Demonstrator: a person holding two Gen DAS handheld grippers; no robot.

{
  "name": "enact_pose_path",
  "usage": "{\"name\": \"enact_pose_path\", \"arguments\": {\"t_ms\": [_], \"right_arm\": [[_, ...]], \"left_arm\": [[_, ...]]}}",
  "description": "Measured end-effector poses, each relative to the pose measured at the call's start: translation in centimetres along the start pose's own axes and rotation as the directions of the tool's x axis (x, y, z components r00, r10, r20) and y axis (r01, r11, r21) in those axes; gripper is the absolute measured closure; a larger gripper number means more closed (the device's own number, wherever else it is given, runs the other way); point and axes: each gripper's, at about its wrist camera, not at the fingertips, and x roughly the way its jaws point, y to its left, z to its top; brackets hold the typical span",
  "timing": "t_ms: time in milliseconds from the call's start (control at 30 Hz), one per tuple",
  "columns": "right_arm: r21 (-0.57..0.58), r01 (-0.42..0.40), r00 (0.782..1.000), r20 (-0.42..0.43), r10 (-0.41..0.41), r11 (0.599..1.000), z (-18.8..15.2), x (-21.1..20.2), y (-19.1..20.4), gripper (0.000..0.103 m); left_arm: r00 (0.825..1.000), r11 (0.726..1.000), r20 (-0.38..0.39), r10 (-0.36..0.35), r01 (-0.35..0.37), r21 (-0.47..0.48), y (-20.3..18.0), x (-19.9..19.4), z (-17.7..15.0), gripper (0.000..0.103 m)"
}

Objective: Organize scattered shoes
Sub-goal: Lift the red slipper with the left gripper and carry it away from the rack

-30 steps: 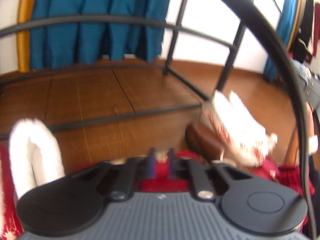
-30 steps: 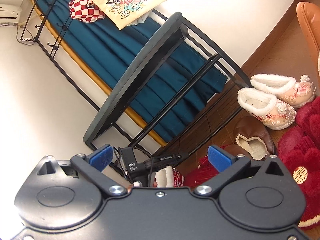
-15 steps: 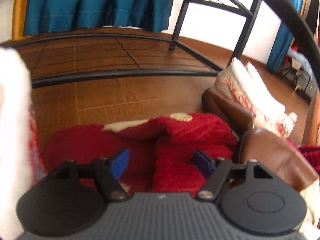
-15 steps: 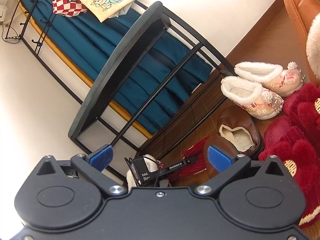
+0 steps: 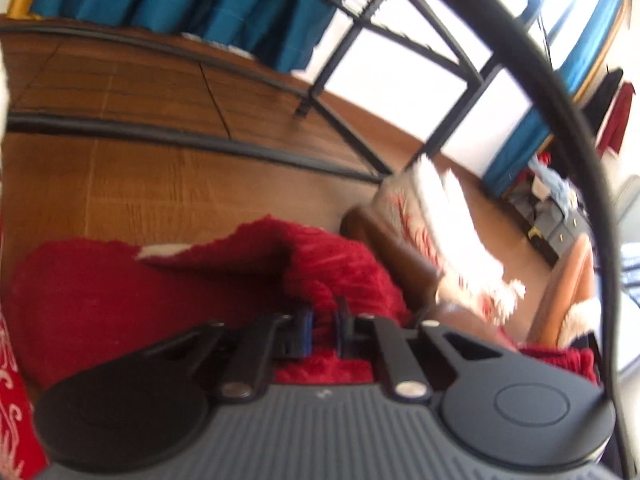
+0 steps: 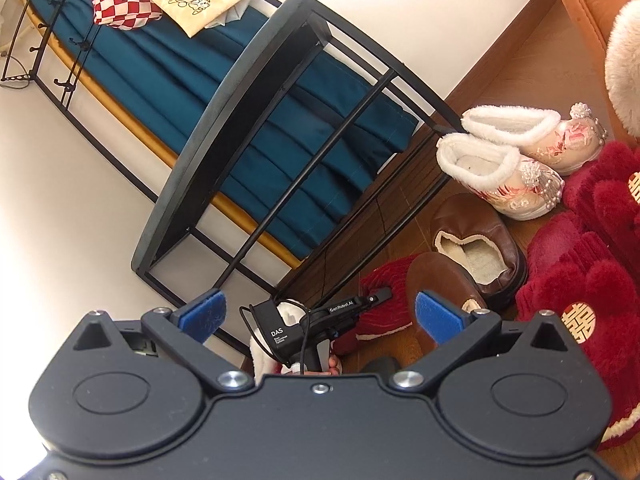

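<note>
My left gripper (image 5: pixel 323 330) is shut on the rim of a fluffy red slipper (image 5: pixel 160 288) that lies on the wood floor; the same slipper shows in the right wrist view (image 6: pixel 384 300) with the left gripper (image 6: pixel 376 298) on it. My right gripper (image 6: pixel 320 312) is open and empty, held above the floor. Two brown slippers (image 6: pixel 476 248) lie beside the red one. A pair of white fur-trimmed embroidered shoes (image 6: pixel 504 164) stands side by side behind them. More red slippers with gold emblems (image 6: pixel 580 280) lie at the right.
A black metal shoe rack (image 6: pixel 248 120) stands against the wall with a blue curtain (image 6: pixel 280 128) behind it; its bars (image 5: pixel 200 140) run just beyond the red slipper. An orange leather seat (image 6: pixel 592 12) is at far right. Another white-trimmed red shoe (image 5: pixel 12 400) sits at the left edge.
My left gripper was open over the red slipper half a second ago and has now shut on its rim. The right gripper has drifted slightly and stays open.
</note>
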Motion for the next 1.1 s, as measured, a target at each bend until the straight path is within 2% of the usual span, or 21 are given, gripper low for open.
{"name": "enact_pose_path", "arguments": {"t_ms": [100, 200, 233, 400, 533, 667, 800, 900, 1000, 1100], "right_arm": [[-0.004, -0.002, 1.000, 0.004, 0.002, 1.000, 0.0, -0.1, 0.2, 0.000], [-0.006, -0.008, 1.000, 0.009, 0.008, 1.000, 0.2, -0.3, 0.3, 0.000], [-0.006, -0.011, 1.000, 0.013, 0.011, 1.000, 0.2, -0.5, 0.2, 0.000], [0.016, -0.020, 1.000, 0.015, 0.020, 1.000, 0.2, -0.5, 0.0, 0.000], [0.003, -0.023, 1.000, 0.021, 0.023, 1.000, 0.2, -0.6, 0.1, 0.000], [0.015, -0.025, 0.999, 0.023, 0.024, 1.000, 0.3, -0.7, 0.0, 0.000], [0.016, -0.030, 0.999, 0.032, 0.029, 0.999, 0.4, -0.9, 0.1, 0.000], [0.009, -0.034, 0.998, 0.047, 0.034, 0.999, 0.6, -1.2, 0.3, 0.000], [0.015, -0.042, 0.997, 0.066, 0.041, 0.999, 0.8, -1.8, 0.7, 0.000], [0.002, -0.049, 0.994, 0.094, 0.049, 0.999, 1.3, -2.7, 1.6, 0.000]], "left_arm": [[0.999, 1.000, -0.036, 0.000, 0.001, 0.005, -0.4, 0.4, 0.2, 0.095], [0.990, 0.989, 0.076, -0.120, 0.126, -0.080, 0.6, -1.5, 0.1, 0.095], [0.986, 0.986, 0.098, -0.135, 0.144, -0.087, 0.8, -2.1, -0.1, 0.095], [0.982, 0.984, 0.142, -0.128, 0.144, -0.103, 0.1, -3.1, -0.6, 0.096], [0.970, 0.976, 0.200, -0.142, 0.171, -0.135, -0.4, -3.8, -0.2, 0.096], [0.963, 0.977, 0.201, -0.180, 0.198, -0.073, -2.0, -4.4, 1.3, 0.096], [0.957, 0.980, 0.226, -0.181, 0.196, -0.044, -3.3, -5.7, 3.0, 0.096], [0.957, 0.989, 0.256, -0.137, 0.147, -0.022, -4.5, -7.3, 4.0, 0.096], [0.958, 0.999, 0.283, -0.049, 0.046, 0.019, -6.4, -9.8, 4.7, 0.096], [0.957, 0.996, 0.290, 0.017, -0.042, 0.082, -8.9, -11.8, 4.8, 0.096]]}}
